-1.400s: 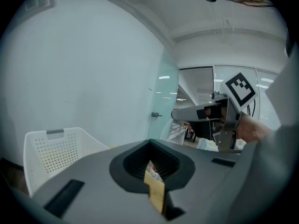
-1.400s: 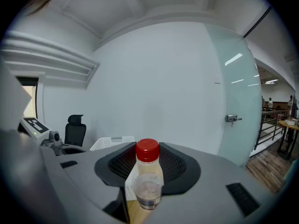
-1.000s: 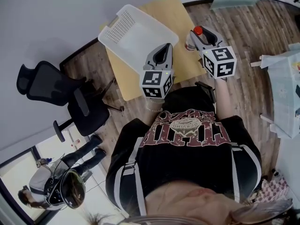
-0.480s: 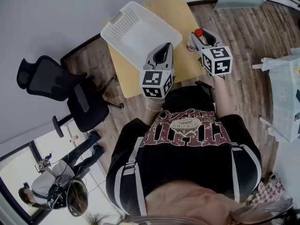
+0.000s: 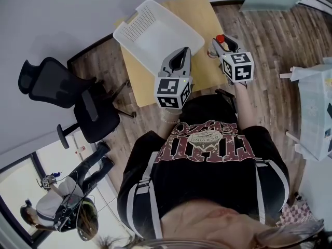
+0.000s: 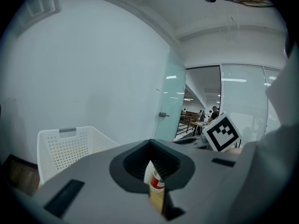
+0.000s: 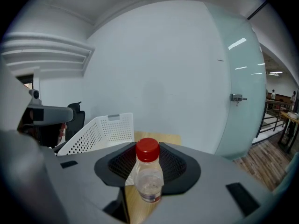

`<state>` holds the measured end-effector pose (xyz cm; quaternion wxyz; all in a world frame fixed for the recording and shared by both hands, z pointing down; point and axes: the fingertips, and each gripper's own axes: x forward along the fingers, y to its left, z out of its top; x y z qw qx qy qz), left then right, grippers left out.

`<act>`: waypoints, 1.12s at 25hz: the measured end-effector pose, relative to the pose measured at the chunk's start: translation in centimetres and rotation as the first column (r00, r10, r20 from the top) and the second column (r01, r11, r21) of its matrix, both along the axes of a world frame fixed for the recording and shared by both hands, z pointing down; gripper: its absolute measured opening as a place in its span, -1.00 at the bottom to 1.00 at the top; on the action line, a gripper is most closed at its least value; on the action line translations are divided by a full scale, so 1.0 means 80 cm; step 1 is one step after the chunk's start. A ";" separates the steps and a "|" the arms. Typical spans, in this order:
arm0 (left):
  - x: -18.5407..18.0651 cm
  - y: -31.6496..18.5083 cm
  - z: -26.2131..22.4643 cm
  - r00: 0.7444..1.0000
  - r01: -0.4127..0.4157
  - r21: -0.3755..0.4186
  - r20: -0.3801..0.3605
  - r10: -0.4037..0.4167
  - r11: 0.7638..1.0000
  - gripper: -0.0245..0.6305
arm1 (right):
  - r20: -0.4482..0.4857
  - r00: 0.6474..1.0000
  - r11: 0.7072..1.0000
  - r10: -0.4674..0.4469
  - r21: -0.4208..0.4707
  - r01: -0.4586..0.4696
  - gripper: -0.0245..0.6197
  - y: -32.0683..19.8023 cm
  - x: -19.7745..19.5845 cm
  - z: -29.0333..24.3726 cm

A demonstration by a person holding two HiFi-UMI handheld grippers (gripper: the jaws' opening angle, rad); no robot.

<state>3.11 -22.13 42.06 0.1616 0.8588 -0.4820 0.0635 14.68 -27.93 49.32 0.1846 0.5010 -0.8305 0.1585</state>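
Note:
My right gripper [image 5: 223, 45] is shut on a small clear bottle [image 7: 149, 172] with a red cap; in the head view the bottle [image 5: 219, 39] hangs over the right edge of a yellow wooden table [image 5: 195, 13]. My left gripper [image 5: 176, 61] hovers over the table's near edge, just in front of a white perforated basket [image 5: 155, 32]. In the left gripper view the jaws [image 6: 150, 158] stand shut with nothing in them. Through their narrow slit show the bottle [image 6: 158, 182] and, further right, the right gripper's marker cube [image 6: 221, 132]. The basket [image 7: 100, 129] lies left of the bottle in the right gripper view.
A black office chair [image 5: 52, 90] stands left of the table on the wood floor. Another person [image 5: 67, 206] stands at the lower left. A frosted glass door [image 7: 238, 97] is on the right wall. A white-covered surface [image 5: 316, 108] sits at the far right.
The right gripper has come down and towards the table with the bottle; the basket and tabletop now show behind it. Its marker cube sits lower in the left gripper view.

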 end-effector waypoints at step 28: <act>-0.014 -0.015 0.008 1.000 0.021 -0.019 0.002 -0.021 1.000 -0.78 | -0.057 0.998 0.998 0.000 -0.061 -0.004 -0.42 -0.009 -0.002 0.069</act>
